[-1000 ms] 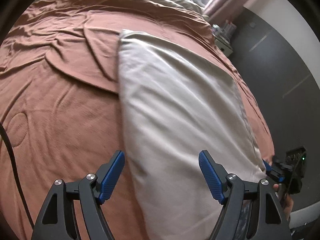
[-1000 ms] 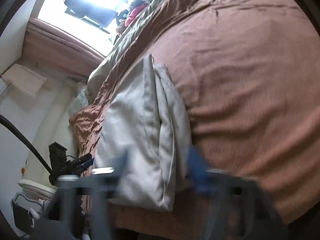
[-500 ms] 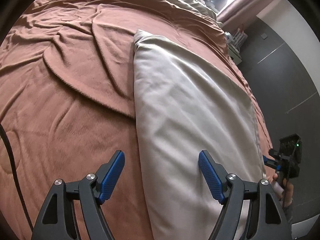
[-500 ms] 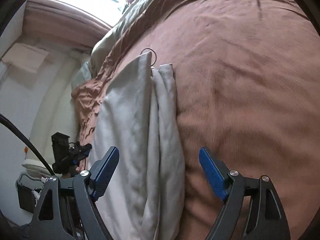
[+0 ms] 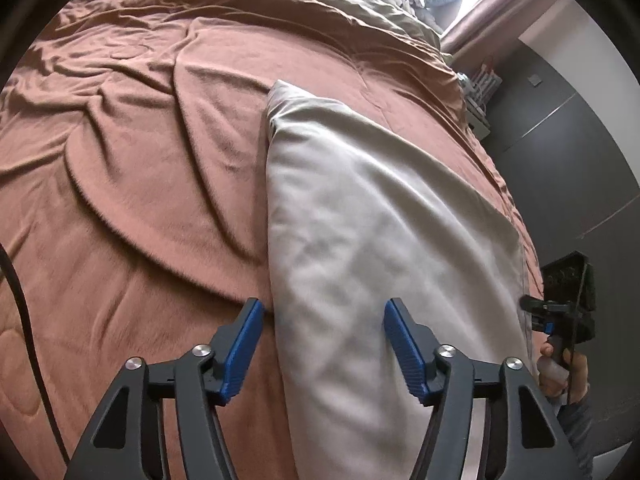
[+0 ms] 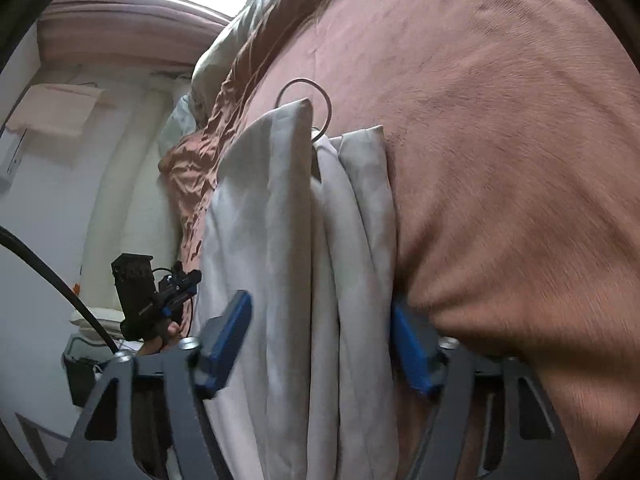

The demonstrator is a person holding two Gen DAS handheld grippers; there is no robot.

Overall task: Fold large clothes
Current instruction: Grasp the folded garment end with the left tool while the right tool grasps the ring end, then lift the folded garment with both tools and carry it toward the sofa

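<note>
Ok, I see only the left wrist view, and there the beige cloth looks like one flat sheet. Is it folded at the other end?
Observer: Yes, the right wrist view shows the beige cloth in several stacked layers there.
Operator: Is the right gripper on it?
Observer: The right gripper straddles those layers; its jaws are closing, not yet pressing.
Operator: Anything behind the corner?
Observer: A thin ring shape on the brown blanket.
</note>
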